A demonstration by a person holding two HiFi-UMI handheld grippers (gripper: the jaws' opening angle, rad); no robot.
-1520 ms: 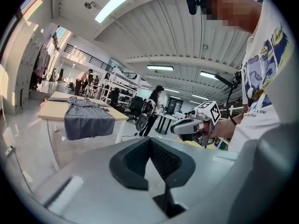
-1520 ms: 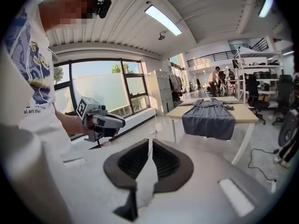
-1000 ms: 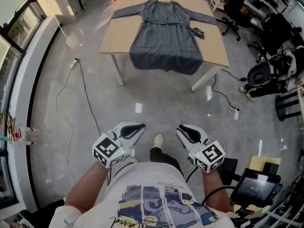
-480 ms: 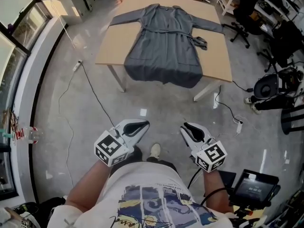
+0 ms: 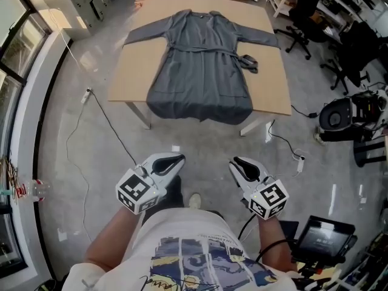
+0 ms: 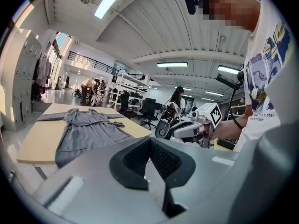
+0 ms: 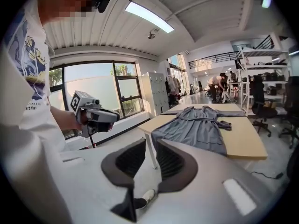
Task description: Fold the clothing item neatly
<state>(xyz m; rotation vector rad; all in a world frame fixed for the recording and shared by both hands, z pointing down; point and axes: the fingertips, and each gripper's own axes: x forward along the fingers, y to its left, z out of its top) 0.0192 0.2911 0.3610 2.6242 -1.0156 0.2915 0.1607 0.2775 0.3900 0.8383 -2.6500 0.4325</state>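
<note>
A polished grey concrete floor (image 5: pixel 200 139) fills a large workshop, with black office chairs (image 5: pixel 295 26) and shelving off to the right and a thin white cable (image 5: pixel 115 132) trailing across the floor on the left. In the middle stands a light wooden worktop (image 5: pixel 134 65). A grey long-sleeved belted robe (image 5: pixel 200 71) lies face up on it, spread flat with both sleeves stretched out to the sides. Its hem hangs over the near edge, and a dark bunched end of its belt (image 5: pixel 249 62) rests on the wood just beside its right sleeve.

The person stands well back from the worktop, holding both grippers out at waist level. The left gripper (image 5: pixel 172 162) has its jaws clenched together on nothing. The right gripper (image 5: pixel 239 164) has its jaws a little apart, with only the floor and the person's white shoe (image 5: pixel 194 200) showing through the gap. Neither gripper touches the robe.
</note>
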